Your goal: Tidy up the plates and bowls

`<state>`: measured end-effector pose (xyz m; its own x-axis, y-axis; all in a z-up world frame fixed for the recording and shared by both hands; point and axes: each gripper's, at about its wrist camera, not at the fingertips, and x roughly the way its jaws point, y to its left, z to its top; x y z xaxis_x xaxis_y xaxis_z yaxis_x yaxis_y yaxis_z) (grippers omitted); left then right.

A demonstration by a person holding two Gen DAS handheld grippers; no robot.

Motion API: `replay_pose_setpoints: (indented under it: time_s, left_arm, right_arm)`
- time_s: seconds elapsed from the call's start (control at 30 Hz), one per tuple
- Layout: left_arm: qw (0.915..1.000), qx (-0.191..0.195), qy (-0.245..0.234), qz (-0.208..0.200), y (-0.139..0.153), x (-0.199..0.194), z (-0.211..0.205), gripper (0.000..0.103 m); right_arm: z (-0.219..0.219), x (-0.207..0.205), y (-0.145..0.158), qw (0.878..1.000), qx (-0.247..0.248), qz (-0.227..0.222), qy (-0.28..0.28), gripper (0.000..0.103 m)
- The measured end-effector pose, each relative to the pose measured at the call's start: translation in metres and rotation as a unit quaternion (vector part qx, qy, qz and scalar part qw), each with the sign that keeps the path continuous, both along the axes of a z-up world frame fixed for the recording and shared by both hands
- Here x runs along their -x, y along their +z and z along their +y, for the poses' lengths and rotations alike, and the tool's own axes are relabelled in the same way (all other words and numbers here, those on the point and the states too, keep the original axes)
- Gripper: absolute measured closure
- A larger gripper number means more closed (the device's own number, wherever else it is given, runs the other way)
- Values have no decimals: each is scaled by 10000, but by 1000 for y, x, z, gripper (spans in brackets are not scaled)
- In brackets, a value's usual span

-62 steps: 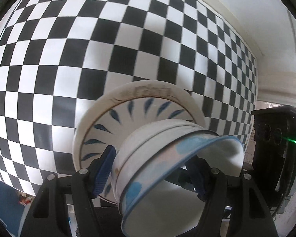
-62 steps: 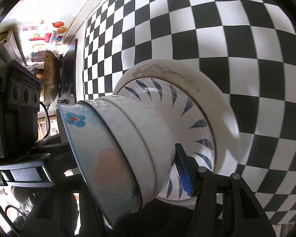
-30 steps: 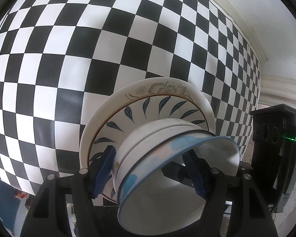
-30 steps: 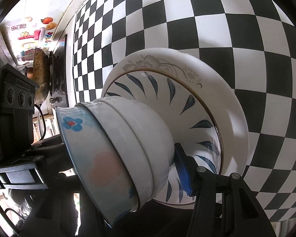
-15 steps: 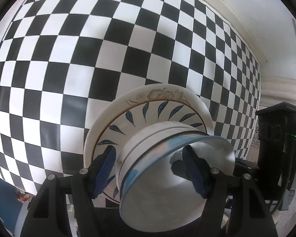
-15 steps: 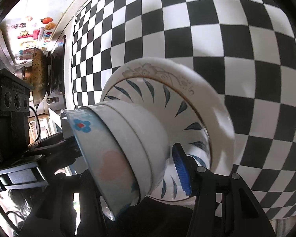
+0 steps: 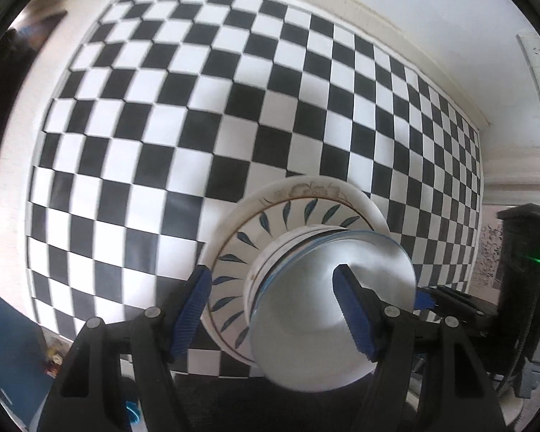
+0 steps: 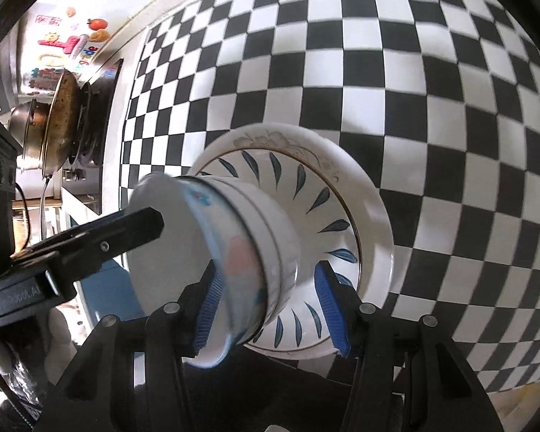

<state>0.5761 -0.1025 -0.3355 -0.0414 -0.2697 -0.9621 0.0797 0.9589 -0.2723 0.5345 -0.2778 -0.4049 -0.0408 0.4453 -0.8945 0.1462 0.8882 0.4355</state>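
Note:
A stack sits on the checkered cloth: a large white flowered plate [image 7: 316, 189], a blue-leaf plate [image 7: 266, 230] on it, and nested bowls [image 7: 327, 288] on top, the upper one with blue and pink motifs [image 8: 234, 252]. The same plates [image 8: 363, 223] show in the right wrist view. My left gripper [image 7: 270, 309] is open, its fingers on either side of the bowls and apart from them. My right gripper [image 8: 270, 309] is open, its blue pads flanking the bowl stack's wall without pressing it.
The black and white checkered cloth [image 7: 162, 126] covers the counter. A stove with a worn pan [image 8: 57, 118] stands at the far left of the right wrist view. A black device [image 7: 522, 288] sits to the right of the stack.
Both grippers have let go of the bowls and opened. Both have drawn back from the stack, which now rests level on the plates.

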Motion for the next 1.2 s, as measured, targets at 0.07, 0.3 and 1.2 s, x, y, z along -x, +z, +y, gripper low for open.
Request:
replay_pose_setpoints:
  time_s: [0.07,0.3,1.2]
  left_arm:
    - [9997,-118,-28,-200,9,3,0,36]
    - [9953,-485,-151,-823,36,18,-1,36]
    - [9515,-686,-317,-2983,142,94,1,11]
  right_arm:
    - [1,3,14,9998,124,-132,22,48]
    - [4,15,58,9953,795,-543,66,47]
    - [-2,102,194,9470,2240,-2107,-925,5]
